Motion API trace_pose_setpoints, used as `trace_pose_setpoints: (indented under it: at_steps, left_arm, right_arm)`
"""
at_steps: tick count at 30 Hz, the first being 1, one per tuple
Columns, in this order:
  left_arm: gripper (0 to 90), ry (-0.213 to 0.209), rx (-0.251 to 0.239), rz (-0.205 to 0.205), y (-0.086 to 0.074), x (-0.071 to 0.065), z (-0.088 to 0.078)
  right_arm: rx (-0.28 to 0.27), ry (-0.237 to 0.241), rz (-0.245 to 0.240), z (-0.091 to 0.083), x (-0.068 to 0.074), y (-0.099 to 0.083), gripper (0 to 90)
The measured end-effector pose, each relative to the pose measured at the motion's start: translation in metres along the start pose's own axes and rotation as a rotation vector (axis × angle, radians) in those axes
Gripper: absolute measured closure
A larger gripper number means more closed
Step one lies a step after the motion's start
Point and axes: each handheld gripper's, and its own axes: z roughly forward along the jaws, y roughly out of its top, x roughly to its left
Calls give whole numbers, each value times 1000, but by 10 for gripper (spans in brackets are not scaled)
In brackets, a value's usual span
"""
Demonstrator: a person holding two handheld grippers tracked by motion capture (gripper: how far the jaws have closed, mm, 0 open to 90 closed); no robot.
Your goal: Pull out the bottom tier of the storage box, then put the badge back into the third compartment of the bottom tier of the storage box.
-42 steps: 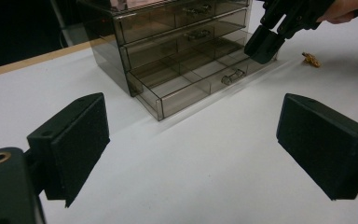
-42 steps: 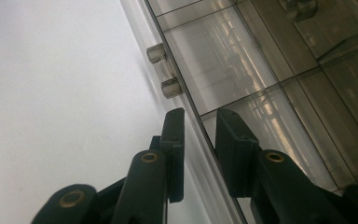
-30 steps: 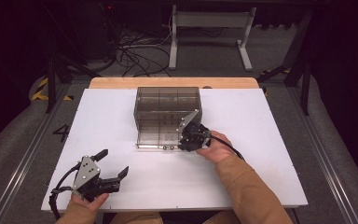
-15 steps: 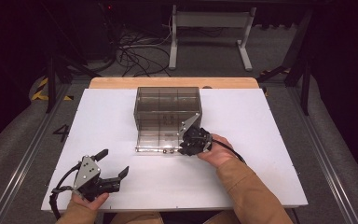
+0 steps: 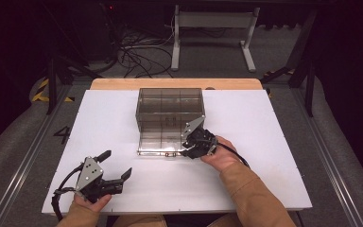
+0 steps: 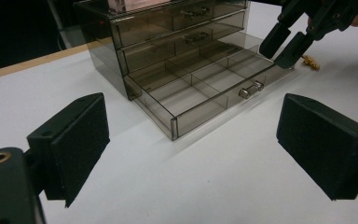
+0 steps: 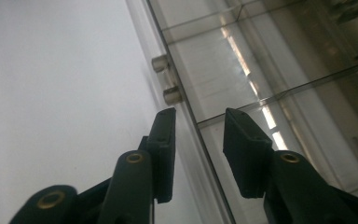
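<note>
Two tongs: right tongs (image 5: 187,150) parted, straddling bottom drawer (image 6: 205,91) front, drawn farther out than before, long axis crosswise, handle toward person. Left tongs (image 5: 116,165) open over bench (image 5: 264,118).

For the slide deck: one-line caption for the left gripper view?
Open left claw faces a smoked drawer unit, bottom drawer pulled out, right claw at its corner.

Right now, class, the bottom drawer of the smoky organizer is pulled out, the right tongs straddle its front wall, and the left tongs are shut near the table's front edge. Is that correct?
One detail is wrong: the left tongs are open, jaws wide apart, as the left gripper view shows. The rest holds: the bottom drawer is pulled out of the organizer, and the right tongs straddle its front wall beside the knob.
</note>
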Motion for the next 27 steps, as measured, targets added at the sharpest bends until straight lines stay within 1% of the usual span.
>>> trace_pose_setpoints:
  at_steps: [1,2,3,4,5,6,7,8,12,13,15,19,22,24,25,27]
  left_arm:
    - [97,0,0,0,0,0,0]
    - [97,2,0,4,0,1,0]
    - [97,3,0,2,0,1,0]
    - [97,3,0,3,1,1,1]
    - [97,3,-2,-1,1,1,1]
    - [97,4,-2,-3,1,1,1]
    - [97,2,-1,-7,1,1,1]
    - [97,3,0,-7,1,1,1]
    - [96,6,0,-5,0,2,0]
    - [96,7,1,-4,0,2,0]
    - [96,7,0,-10,0,2,-1]
    - [96,12,2,-5,0,3,-1]
    - [96,14,0,-16,0,3,-2]
    - [96,17,-4,-15,0,3,-3]
    - [96,16,-2,-16,0,3,-3]
    - [96,20,-1,-17,-1,3,-4]
  right_arm:
    - [0,0,0,0,0,0,629]
    - [-28,-18,1,-6,1,1,610]
    - [-28,-18,1,-6,1,1,610]
    - [-40,-26,5,-9,1,1,600]
    - [-59,-41,11,-13,2,1,588]
    - [-91,-55,26,-18,2,1,564]
    - [-91,-55,26,-18,2,1,564]
    - [-112,-71,36,-23,2,1,541]
    - [-130,-87,45,-29,3,1,520]
    - [-135,-99,46,-31,3,1,514]
    - [-158,-113,53,-36,4,0,486]
    - [-171,-122,61,-39,5,-2,460]
    - [-193,-130,78,-44,6,-5,447]
    - [-202,-147,93,-50,6,-8,427]
    - [-202,-147,93,-50,6,-8,427]
    - [-217,-152,108,-55,6,-10,411]
